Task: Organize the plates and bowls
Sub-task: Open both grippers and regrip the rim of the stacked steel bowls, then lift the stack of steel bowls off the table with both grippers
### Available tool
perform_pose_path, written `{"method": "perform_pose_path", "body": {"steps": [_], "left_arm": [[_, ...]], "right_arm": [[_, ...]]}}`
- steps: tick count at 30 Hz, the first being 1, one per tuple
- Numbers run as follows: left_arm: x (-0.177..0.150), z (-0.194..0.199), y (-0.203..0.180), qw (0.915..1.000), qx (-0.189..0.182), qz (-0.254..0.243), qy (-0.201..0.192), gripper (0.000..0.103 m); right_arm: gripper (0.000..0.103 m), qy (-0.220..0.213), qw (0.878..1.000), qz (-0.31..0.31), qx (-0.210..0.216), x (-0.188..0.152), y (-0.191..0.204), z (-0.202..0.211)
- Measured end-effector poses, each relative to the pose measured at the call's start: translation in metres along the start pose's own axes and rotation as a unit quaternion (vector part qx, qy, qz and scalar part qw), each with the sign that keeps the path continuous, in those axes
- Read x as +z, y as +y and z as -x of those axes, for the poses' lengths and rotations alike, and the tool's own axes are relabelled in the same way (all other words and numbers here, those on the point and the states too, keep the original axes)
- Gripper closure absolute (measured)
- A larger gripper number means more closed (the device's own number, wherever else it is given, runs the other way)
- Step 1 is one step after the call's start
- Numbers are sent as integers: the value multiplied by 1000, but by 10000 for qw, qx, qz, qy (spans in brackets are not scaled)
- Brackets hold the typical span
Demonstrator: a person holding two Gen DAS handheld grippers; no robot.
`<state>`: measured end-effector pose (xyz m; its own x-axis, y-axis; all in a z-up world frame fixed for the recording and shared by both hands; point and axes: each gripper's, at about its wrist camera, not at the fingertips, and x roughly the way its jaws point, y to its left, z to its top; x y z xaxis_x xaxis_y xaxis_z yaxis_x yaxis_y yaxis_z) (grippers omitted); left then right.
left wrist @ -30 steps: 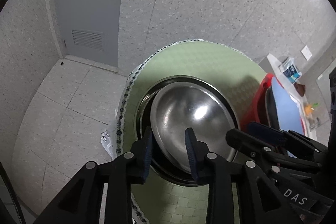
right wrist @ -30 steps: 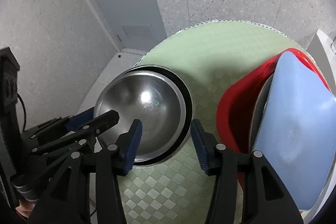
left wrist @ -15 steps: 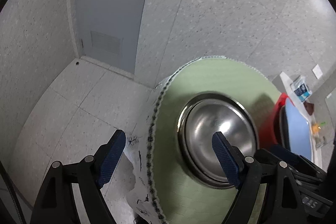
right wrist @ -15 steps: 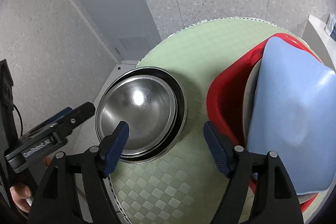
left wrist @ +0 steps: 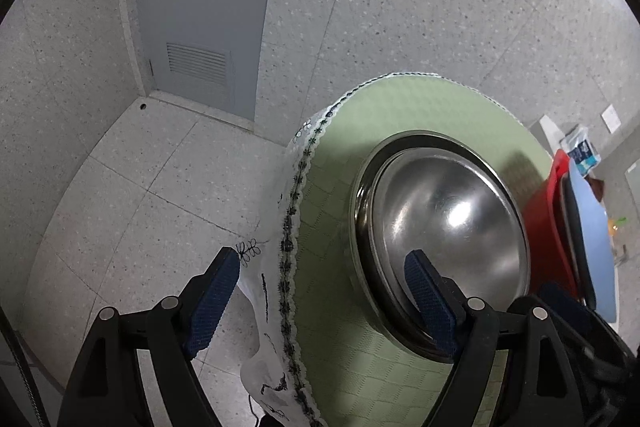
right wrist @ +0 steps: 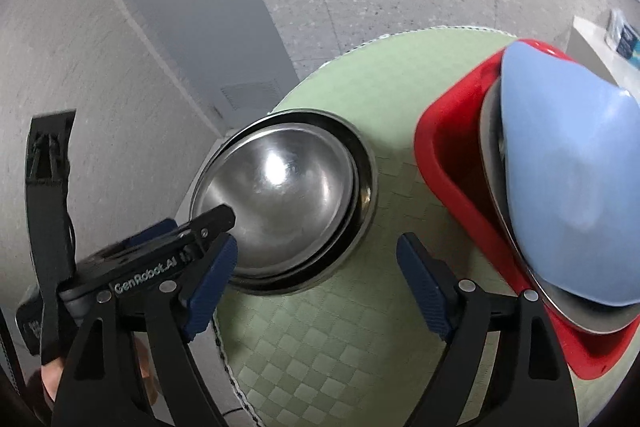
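My right claw (right wrist: 316,267) is opening, holding nothing; I am thinking the shiny bowl (right wrist: 280,195) ahead is slippery, so pinch its rim

The right gripper (right wrist: 316,281) hangs above the round worktop with its green checked cloth (right wrist: 320,347), jaws opening, nothing between them. Nested shiny steel bowls (right wrist: 280,199) sit ahead. A red plastic basin (right wrist: 452,179) holds a pale blue plate (right wrist: 568,179).

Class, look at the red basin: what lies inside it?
Inside the red basin a blue plate leans on a metal plate's rim. Anything beneath them is covered.
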<state>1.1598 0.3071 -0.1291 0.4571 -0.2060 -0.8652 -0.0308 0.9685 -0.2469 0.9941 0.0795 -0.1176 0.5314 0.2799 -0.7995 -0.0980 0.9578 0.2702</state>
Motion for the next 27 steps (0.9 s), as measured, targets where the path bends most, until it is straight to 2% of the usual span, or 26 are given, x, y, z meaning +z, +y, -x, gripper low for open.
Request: {"method": "perform_pose_path", "body": {"steps": [6,12,17,20,22,25,26,27], "left_arm": [[0,-7,6,10000,-62,-61,18,20],[6,-14,20,9997,-171,114,117,20],[5,-15,18,9997,-227,-46,115,22],[6,-20,19,9993,-320,-77,159,24],[5,-21,18,9987,-464,-67,189,34],[6,-20,11,9975,-646,-198,209,55],[6,-20,8,9967,-730,-259,225,67],[6,-19,5,9960,-795,-311,245,72]], "right_arm": [[14,36,9995,-283,-123,3,-4,-14],[9,-52,9989,-377,-264,4,4,-20],[7,71,9963,-842,-125,-7,-11,-29],[7,221,9923,-1208,144,-9,-22,-40],[11,214,9913,-1270,271,-8,-25,-44],[40,316,9898,-1278,540,-6,-23,-49],[45,307,9905,-1227,547,-5,-21,-48],[46,281,9917,-1155,496,-5,-18,-46]]}}
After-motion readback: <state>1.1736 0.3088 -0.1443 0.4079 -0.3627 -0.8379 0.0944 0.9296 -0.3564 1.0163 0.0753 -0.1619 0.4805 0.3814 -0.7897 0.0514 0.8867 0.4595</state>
